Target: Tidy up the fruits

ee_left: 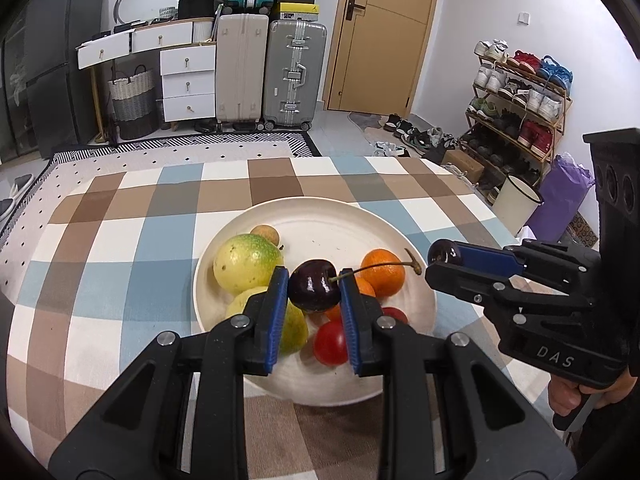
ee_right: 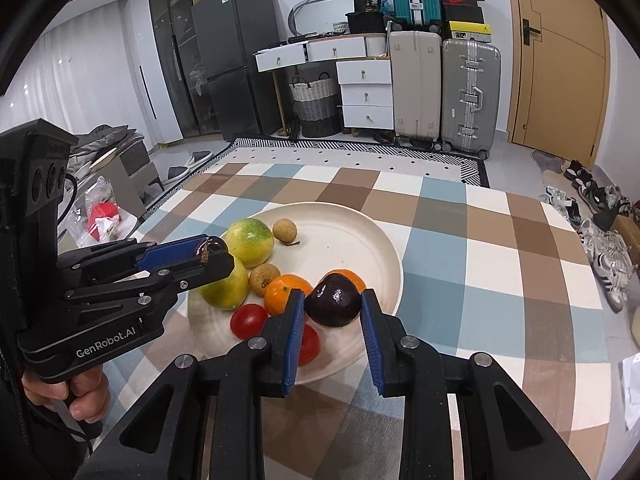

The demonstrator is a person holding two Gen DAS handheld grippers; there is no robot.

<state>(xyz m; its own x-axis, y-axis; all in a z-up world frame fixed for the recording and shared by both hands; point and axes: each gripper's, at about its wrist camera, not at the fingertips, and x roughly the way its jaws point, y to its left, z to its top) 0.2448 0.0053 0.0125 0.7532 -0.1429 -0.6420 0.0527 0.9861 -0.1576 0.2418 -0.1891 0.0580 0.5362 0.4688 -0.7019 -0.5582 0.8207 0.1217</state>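
Note:
My left gripper is shut on a dark cherry whose stem sticks out to the right, held above the cream plate. At the right of this view my right gripper comes in sideways with a second dark cherry at its tips. In the right wrist view my right gripper is shut on that cherry over the plate; my left gripper is at the left. On the plate lie green-yellow fruits, oranges, red tomatoes and brown longans.
The plate rests on a checked tablecloth that covers the table. Beyond its far edge are a rug, suitcases and white drawers. A white bin and a shoe rack stand off the right side. A hand holds the left gripper.

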